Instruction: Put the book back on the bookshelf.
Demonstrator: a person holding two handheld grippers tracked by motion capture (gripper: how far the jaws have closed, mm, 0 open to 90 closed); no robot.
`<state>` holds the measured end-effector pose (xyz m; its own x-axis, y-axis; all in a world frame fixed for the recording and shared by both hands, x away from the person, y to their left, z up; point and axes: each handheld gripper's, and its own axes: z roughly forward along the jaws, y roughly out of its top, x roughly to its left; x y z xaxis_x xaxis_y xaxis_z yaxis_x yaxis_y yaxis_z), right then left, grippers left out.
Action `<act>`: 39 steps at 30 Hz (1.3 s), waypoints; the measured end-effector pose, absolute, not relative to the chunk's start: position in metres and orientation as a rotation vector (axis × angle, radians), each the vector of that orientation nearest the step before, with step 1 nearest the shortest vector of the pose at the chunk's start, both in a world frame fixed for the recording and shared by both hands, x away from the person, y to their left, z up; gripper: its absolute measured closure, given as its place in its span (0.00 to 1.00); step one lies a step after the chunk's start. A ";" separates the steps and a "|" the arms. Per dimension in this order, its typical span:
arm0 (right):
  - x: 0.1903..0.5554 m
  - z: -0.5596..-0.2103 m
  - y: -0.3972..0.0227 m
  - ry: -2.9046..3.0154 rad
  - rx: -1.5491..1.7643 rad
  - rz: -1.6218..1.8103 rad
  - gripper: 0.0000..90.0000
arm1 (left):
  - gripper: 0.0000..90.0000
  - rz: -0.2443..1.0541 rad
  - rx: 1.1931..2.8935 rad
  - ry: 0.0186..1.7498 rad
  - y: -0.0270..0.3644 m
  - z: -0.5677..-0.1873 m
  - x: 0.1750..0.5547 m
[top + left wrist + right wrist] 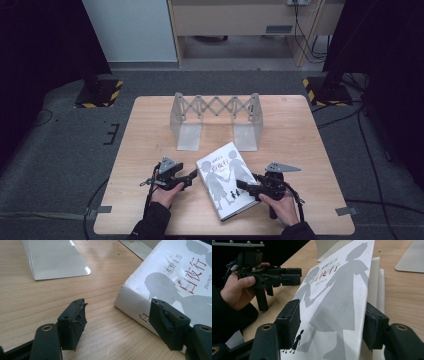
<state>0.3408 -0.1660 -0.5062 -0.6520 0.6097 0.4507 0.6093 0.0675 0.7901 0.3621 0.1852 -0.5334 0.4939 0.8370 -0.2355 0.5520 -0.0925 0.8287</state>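
Gripping a glossy white paperback book [337, 302], right hand-held gripper [332, 325] clamps its cover.

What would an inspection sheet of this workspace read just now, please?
Surface: wooden table, level.
Job's things: white book lies flat near the front; folding metal rack stands upright behind it, apart.
Clutter: nothing seen.
Grippers: left hand-held gripper open beside the book's spine; right hand-held gripper straddles the book's edge, contact unclear.
Cables: black cables trail over the floor on the right.
Surroundings: grey carpet, striped stand bases, wooden desk behind.
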 end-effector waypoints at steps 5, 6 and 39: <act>0.348 -0.508 -0.160 2.307 1.325 1.679 0.45 | 0.32 0.360 1.775 1.171 0.184 -0.534 0.362; 0.349 -0.508 -0.159 2.314 1.329 1.665 0.47 | 0.31 0.355 1.778 1.174 0.184 -0.534 0.362; 0.354 -0.510 -0.147 2.411 1.414 1.648 0.55 | 0.25 0.231 1.777 1.189 0.178 -0.536 0.361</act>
